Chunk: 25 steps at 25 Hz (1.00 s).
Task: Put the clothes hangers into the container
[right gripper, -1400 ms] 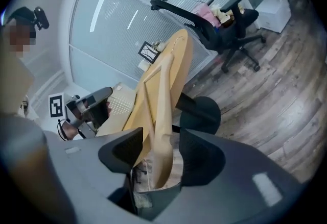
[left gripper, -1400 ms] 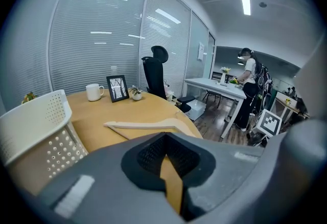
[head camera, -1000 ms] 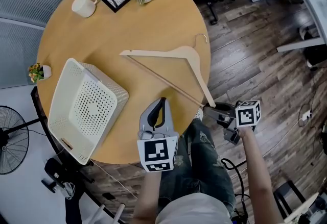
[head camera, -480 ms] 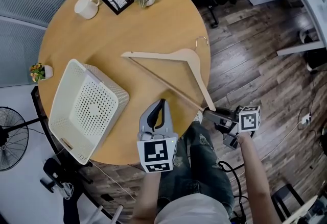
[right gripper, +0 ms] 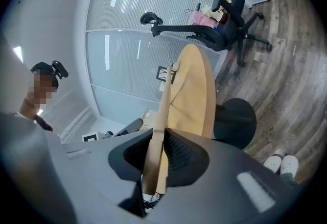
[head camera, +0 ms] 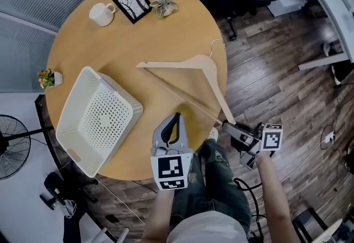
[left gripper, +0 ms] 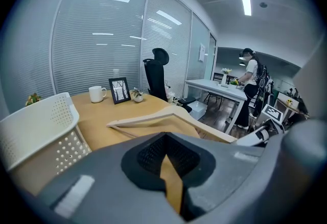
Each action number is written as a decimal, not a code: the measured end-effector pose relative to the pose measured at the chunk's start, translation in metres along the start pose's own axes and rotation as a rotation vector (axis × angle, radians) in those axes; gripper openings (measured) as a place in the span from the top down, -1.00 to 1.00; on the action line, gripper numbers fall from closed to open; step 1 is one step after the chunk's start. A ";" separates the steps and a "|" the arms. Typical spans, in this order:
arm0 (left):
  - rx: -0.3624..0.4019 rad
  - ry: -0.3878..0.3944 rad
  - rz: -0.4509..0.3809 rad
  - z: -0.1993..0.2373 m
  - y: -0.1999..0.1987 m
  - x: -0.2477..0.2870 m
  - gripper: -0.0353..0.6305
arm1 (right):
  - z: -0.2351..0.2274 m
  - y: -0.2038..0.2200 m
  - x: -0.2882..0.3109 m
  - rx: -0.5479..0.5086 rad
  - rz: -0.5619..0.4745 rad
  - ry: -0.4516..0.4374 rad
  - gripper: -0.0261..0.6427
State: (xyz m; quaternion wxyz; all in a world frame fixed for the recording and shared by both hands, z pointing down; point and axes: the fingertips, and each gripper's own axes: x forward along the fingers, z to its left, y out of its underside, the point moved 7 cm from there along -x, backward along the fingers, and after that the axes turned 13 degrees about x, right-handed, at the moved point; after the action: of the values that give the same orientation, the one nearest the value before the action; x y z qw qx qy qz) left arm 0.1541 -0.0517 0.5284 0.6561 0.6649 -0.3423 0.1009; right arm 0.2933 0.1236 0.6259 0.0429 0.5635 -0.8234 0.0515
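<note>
Wooden clothes hanger (head camera: 206,65): on the round counter (head camera: 166,26), centre-right of frame, hook toward the upper right, one arm end reaching past the lower-right edge.
Right claw (head camera: 228,125): pinching that arm end, just off the counter.
Left claw (head camera: 176,118): pressed together, nothing held, over the counter's lower edge.
White perforated container (head camera: 124,104): tilted, at left, apart from the hanger.
Mug (head camera: 102,14), picture frame (head camera: 132,2), small plant (head camera: 163,5): upper left.
</note>
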 end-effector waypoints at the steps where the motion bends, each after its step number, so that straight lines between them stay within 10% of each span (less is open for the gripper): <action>1: 0.000 -0.001 -0.003 0.000 -0.001 -0.001 0.89 | 0.002 0.000 0.000 0.004 -0.004 -0.003 0.69; 25: -0.003 -0.109 -0.105 0.005 -0.032 -0.041 0.89 | 0.065 -0.008 -0.004 0.015 -0.116 -0.103 0.69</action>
State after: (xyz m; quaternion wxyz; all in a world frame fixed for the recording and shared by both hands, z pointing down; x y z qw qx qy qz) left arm 0.1407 -0.0459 0.4778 0.6419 0.6854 -0.3425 0.0293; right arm 0.3015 0.1157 0.5608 -0.0011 0.6124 -0.7901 0.0260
